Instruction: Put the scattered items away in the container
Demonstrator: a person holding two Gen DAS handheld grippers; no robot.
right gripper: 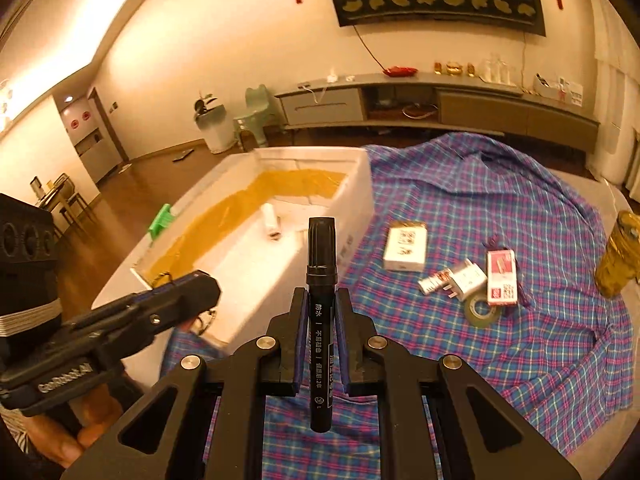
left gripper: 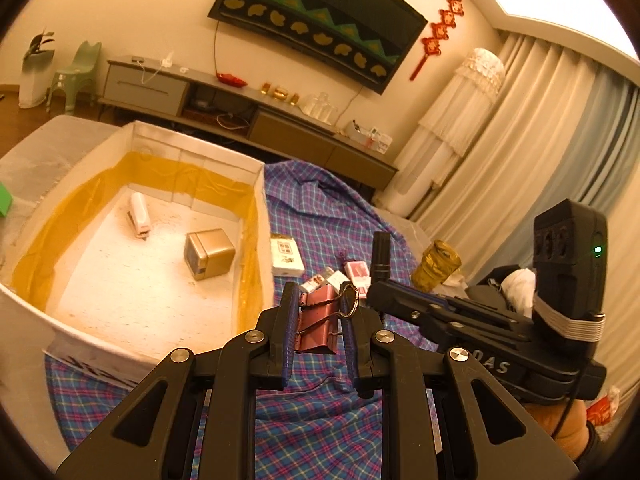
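In the left wrist view my left gripper (left gripper: 320, 300) is shut on a pink binder clip (left gripper: 316, 322), held above the plaid cloth just right of the white foam container (left gripper: 262, 200). A white stapler (left gripper: 139, 214) and a gold tin (left gripper: 209, 253) lie inside the container. My right gripper (right gripper: 321, 300) is shut on an upright black marker (right gripper: 321, 272), near the container's (right gripper: 360, 184) right wall. The two grippers hang side by side: the right gripper (left gripper: 376, 294) with its marker (left gripper: 382, 256) shows beside the clip, and the left gripper (right gripper: 208, 286) shows at the lower left of the right wrist view.
On the plaid cloth (right gripper: 520, 360) lie a white box (right gripper: 405, 249), a red-and-white box (right gripper: 501, 276), a small packet (right gripper: 456, 278) and a tape roll (right gripper: 482, 309). A gold jar (right gripper: 618, 256) stands at the right edge. A green object (right gripper: 162, 220) sits left of the container.
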